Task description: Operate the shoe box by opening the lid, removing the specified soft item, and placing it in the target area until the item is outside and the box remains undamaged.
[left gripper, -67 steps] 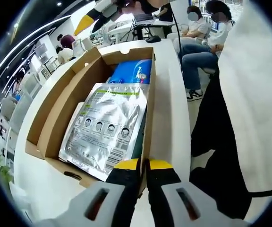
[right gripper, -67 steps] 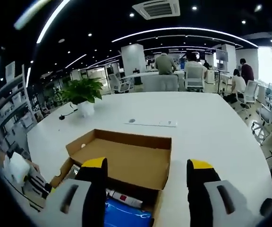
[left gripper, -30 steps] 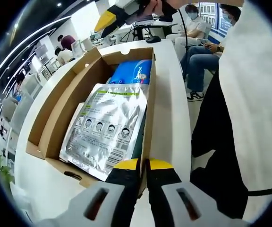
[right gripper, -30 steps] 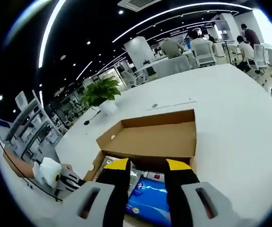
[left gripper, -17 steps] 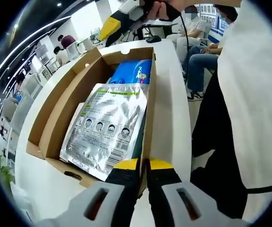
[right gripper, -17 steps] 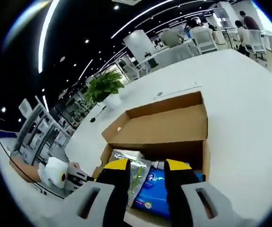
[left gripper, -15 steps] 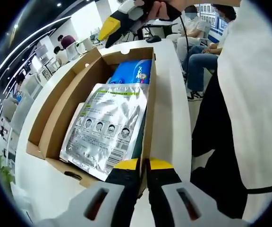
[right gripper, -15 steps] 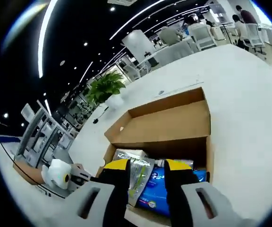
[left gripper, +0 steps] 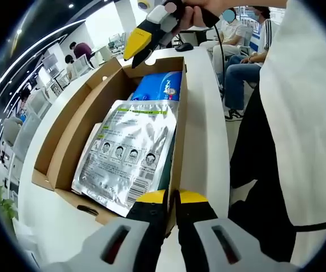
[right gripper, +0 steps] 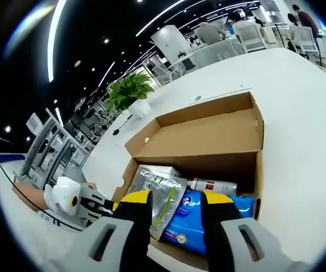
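Note:
An open cardboard shoe box (left gripper: 67,127) lies on a white table (left gripper: 202,141), its lid (right gripper: 208,141) folded back flat. Inside lie a silver printed pouch (left gripper: 126,150) (right gripper: 164,192), a blue soft pack (left gripper: 160,85) (right gripper: 214,226) and a white bottle with a red label (right gripper: 214,186). My left gripper (left gripper: 171,198) is shut on the box's near side wall; it also shows as the left gripper (right gripper: 98,203) at the box corner. My right gripper (right gripper: 176,199) hovers over the far end with jaws narrowly apart and nothing between them, seen as the right gripper (left gripper: 138,46).
A person in a white top and dark trousers (left gripper: 299,113) stands close along the table's right edge. Several people sit behind (left gripper: 248,51). A potted plant (right gripper: 130,90) and a thin flat item (right gripper: 217,95) lie farther off on the wide table (right gripper: 304,113).
The right gripper's jaws went from wide apart to narrowly apart, and it came down and closer over the box's far end. The left gripper kept its hold on the wall.

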### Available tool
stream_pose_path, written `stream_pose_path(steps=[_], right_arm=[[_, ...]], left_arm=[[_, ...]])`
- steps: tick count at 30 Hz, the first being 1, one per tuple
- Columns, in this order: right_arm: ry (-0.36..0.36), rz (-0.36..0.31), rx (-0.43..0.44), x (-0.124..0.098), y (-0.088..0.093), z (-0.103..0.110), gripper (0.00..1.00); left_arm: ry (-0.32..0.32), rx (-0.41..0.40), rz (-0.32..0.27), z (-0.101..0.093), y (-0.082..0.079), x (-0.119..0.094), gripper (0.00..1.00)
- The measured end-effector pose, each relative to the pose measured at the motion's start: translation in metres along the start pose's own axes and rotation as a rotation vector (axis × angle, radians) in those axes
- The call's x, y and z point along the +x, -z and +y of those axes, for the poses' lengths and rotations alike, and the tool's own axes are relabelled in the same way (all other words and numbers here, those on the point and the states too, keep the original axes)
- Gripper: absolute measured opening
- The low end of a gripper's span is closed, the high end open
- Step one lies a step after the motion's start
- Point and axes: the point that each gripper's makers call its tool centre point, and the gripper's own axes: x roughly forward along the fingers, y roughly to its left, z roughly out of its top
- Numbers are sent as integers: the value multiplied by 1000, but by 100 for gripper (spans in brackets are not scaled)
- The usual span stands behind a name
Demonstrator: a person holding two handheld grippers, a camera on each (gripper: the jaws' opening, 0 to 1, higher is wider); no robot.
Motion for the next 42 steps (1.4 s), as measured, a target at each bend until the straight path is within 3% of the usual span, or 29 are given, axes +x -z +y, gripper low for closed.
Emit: stream_pose_path(steps=[8,14,19,23,25,29,34,42], right_arm=[[-40,45,118,4,15,7,31],[-61,124,78,14,33,11,32],[-77,138,85,21,37,16,32],[-89,153,160,25,37,17,32],[-76,164,224,27,38,16,32],[-54,172,220,31,38,11,22],[-51,234,211,38,51,17,24],[-33,234,237,36,56,18,23]], left_arm=[[-2,2,-1,0,0,0,5],[1,4,-2,0,1,1,5],[-1,2,-2,1,2,1,5],[-2,1,-1,1,2,2,5],[-3,0,-2,1,2,2,5],[-3,1,-2,0,2,1,5],[-5,-1,-2,1,2,1,6],[-5,2,-3,1,2,2,6]])
